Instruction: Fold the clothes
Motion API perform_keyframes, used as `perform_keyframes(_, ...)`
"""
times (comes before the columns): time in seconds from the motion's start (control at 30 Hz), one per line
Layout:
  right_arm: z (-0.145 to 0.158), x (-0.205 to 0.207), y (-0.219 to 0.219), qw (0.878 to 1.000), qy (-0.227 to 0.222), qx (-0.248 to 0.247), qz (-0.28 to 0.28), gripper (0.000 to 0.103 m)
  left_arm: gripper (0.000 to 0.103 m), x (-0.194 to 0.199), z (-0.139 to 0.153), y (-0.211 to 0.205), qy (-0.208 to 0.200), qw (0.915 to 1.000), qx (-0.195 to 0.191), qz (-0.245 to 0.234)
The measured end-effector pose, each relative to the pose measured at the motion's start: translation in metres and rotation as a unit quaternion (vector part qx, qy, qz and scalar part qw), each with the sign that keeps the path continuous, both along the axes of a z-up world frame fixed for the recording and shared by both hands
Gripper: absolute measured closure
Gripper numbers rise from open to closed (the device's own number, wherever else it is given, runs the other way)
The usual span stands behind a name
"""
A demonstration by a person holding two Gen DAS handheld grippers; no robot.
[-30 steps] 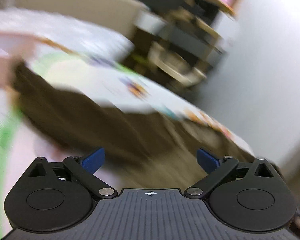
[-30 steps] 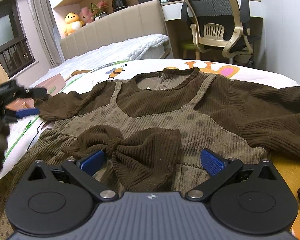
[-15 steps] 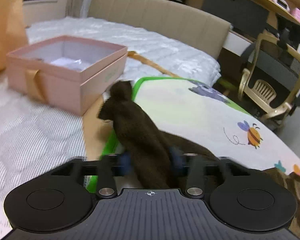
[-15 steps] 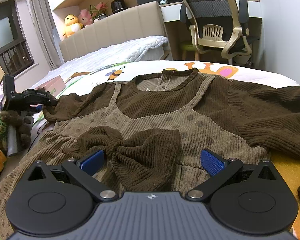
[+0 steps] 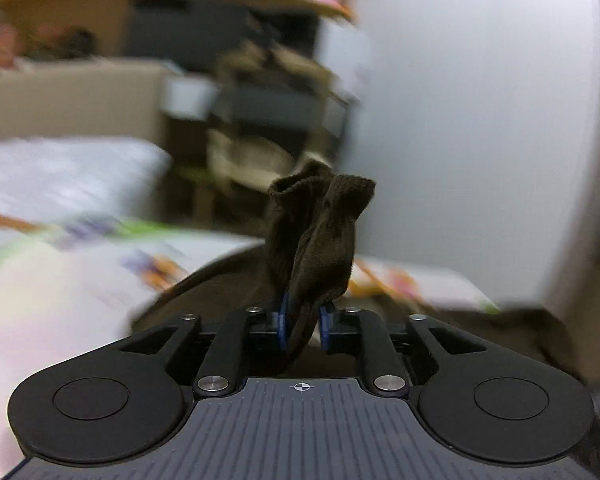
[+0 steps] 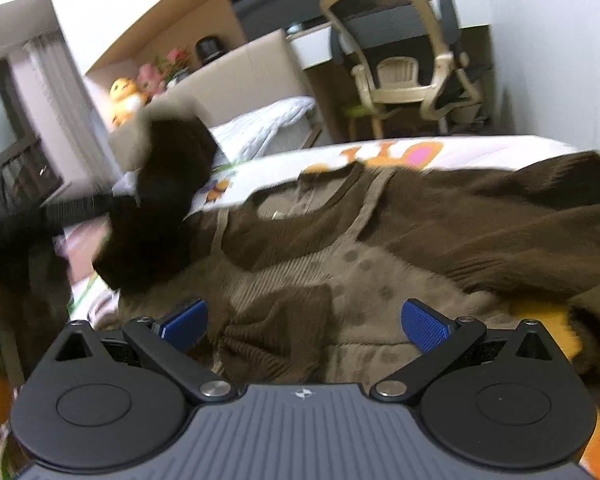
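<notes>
Your left gripper (image 5: 303,326) is clamped on the dark brown sleeve (image 5: 320,236), cuff standing above the fingers. Your right gripper (image 6: 304,322) hangs spread wide, holding nothing, over the brown dress (image 6: 380,264), which lies flat on the cartoon-print mat (image 6: 500,152). Office chair (image 6: 404,52) beyond.

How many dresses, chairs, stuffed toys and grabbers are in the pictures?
Dresses: 1, the brown dress, its sleeve pinched in the left gripper
Chairs: 1, the desk chair
Stuffed toys: 2, the yellow toy and pink toy
Grabbers: 2, counting the open right gripper
Total: 6
</notes>
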State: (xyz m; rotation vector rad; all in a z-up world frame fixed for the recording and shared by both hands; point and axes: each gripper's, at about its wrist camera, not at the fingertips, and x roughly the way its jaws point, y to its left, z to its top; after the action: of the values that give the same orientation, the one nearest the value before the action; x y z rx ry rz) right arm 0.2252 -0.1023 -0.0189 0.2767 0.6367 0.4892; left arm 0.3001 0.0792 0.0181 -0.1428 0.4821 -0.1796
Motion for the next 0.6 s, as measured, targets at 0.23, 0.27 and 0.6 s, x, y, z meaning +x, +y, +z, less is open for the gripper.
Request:
perform_keyframes(0.23,0.041,0.025,0.018,0.999,-0.025,-0.032,0.012,0.006,0.012,-0.022,-0.022,-0.011,0.043,0.9973,-0.002,-0.059)
perform_keyframes(0.27,0.040,0.038,0.027,0.999,-0.015,-0.034,0.019,0.013,0.010,-0.026,-0.023,-0.010,0.046,0.9971,-0.003,-0.061)
perform_keyframes(0.6,0.003,0.090,0.106,0.991,-0.007,-0.123,0.047,0.081,0.008,-0.055,0.008,0.024,0.016,0.9998,-0.002,-0.010)
